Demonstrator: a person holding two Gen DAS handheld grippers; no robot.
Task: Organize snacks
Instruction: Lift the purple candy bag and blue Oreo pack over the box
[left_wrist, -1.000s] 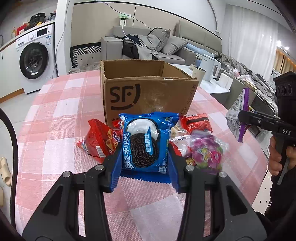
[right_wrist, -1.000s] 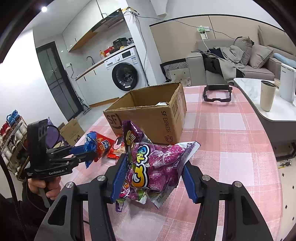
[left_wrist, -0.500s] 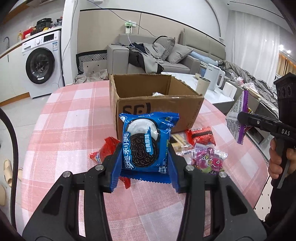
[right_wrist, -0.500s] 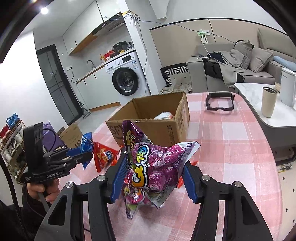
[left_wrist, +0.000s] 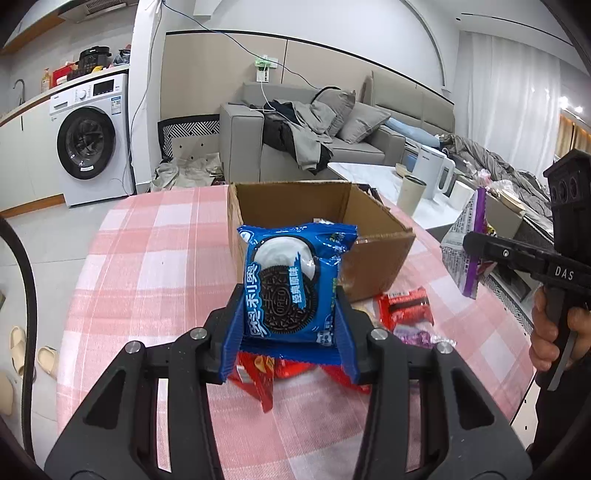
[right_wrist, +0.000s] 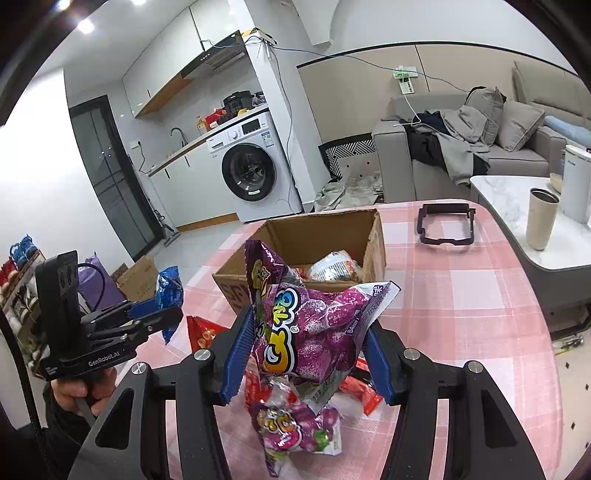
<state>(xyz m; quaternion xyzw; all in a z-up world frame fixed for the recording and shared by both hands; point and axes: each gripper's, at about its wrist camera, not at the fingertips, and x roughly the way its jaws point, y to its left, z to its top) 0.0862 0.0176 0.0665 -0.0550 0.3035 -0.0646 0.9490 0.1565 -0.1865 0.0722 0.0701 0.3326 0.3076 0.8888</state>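
Above the checked desk (left_wrist: 155, 258), in the left wrist view, the left gripper (left_wrist: 290, 325) is pinching a blue cookie packet (left_wrist: 291, 280) upright between its jaws, clear of the loose red packets (left_wrist: 404, 306) lying below. Just beyond the packet the open cardboard box (left_wrist: 369, 258) is waiting, and at the right edge the right gripper (left_wrist: 476, 251) is carrying its own bag in the air.

From the right wrist view, the jaws are squeezing a purple candy bag (right_wrist: 314, 325) by its sides, with a smaller purple pack (right_wrist: 291, 424) lying on the desk underneath. The box is sitting just ahead, already holding a pale wrapped snack (right_wrist: 332, 266).

Both snacks seem to be travelling toward the box, so the carrying step is in hand. Next, each gripper likely needs to reach over the rim, one after the other to avoid crowding, then spread its jaws.
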